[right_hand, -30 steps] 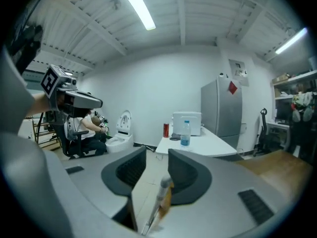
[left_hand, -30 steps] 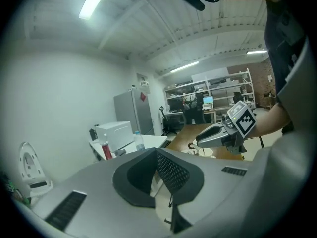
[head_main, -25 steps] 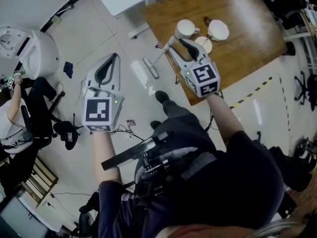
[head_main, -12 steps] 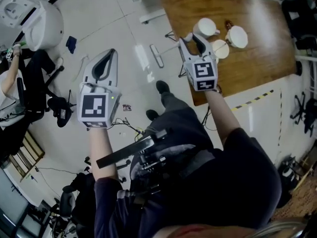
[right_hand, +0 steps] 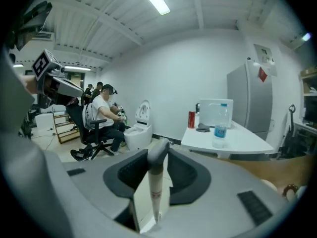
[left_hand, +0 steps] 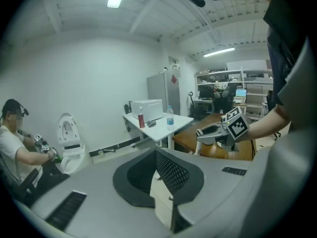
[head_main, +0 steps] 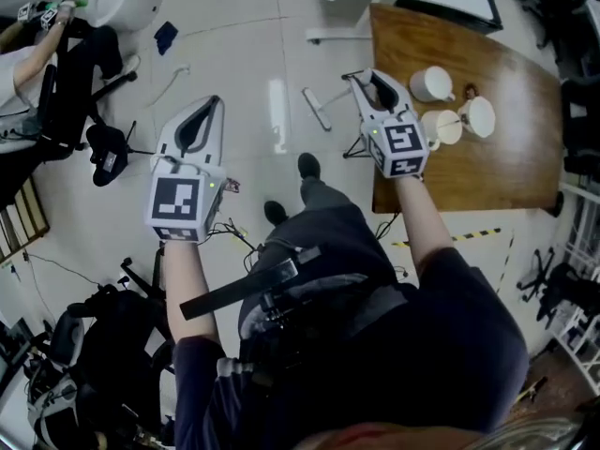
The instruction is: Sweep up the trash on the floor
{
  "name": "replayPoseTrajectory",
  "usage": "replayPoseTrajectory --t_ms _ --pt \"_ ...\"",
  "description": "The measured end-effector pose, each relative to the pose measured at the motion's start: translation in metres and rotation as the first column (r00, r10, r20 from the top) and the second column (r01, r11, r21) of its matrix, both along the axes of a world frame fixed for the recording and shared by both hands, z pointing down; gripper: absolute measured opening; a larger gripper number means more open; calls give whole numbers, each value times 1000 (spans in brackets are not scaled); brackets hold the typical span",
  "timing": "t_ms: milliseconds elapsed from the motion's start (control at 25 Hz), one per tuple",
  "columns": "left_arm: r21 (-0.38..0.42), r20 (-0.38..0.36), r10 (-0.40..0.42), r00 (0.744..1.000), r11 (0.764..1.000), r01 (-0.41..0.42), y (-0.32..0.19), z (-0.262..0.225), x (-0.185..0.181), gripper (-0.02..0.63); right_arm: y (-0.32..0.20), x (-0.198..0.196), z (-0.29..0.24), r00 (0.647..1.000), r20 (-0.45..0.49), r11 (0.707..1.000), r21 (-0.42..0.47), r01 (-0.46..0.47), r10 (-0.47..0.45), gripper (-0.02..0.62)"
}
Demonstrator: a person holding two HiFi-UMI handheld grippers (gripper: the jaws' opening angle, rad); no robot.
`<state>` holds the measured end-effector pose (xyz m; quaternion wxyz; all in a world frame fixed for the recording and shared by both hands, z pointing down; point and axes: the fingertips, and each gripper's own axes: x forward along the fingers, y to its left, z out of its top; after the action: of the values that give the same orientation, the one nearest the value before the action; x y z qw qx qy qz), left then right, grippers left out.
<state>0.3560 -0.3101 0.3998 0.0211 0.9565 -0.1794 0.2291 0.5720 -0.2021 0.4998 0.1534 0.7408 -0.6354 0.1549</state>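
Risk noted first: broom handle (right_hand: 156,182) stood upright between the jaws of the right hand-held gripper (head_main: 367,82), near its capped top; jaws had just been closing on it and were partly open, with slivers of gap showing at either side lower down; grip judged not yet firm, so lifting now could let the handle slip or swing. Broom head (head_main: 317,109) lay on the floor (head_main: 272,26) near the wooden tabletop (head_main: 497,176); a wide stroke could catch the table edge or jolt the cups (head_main: 431,84) on it; loose cables (head_main: 239,232) by the person's feet could snag the head. Left hand-held gripper (head_main: 210,107) was fully closed and empty, held out over the floor. Trash (head_main: 231,186): small scraps on the floor just beside the left gripper's marker cube, apart from the broom head; not yet swept.
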Motion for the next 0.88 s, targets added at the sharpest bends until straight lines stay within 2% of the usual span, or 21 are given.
replayPoseTrajectory --t_ms 160,320,440,600,720,880 --pt "-20 -7 -109 994 994 109 -12 1 -52 3 -31 -36 -9 992 11 992 -4 126 -126 135" --pt "-29 -8 -218 976 976 217 -17 3 -104 3 -61 -75 -27 967 42 968 38 248 -250 129" --pt "-34 -9 -311 950 950 310 -15 4 -146 3 -83 -110 -46 930 55 930 79 359 -364 127" --pt "-37 -22 -409 912 912 408 -7 3 -203 3 -110 -165 -67 866 46 863 122 490 -498 126" --pt "-41 -32 -436 900 900 434 7 3 -246 3 -121 -211 -69 829 59 827 139 544 -556 126" --pt "-115 -90 -479 873 876 468 28 -2 -297 3 -142 -266 -71 780 73 778 166 605 -622 124"
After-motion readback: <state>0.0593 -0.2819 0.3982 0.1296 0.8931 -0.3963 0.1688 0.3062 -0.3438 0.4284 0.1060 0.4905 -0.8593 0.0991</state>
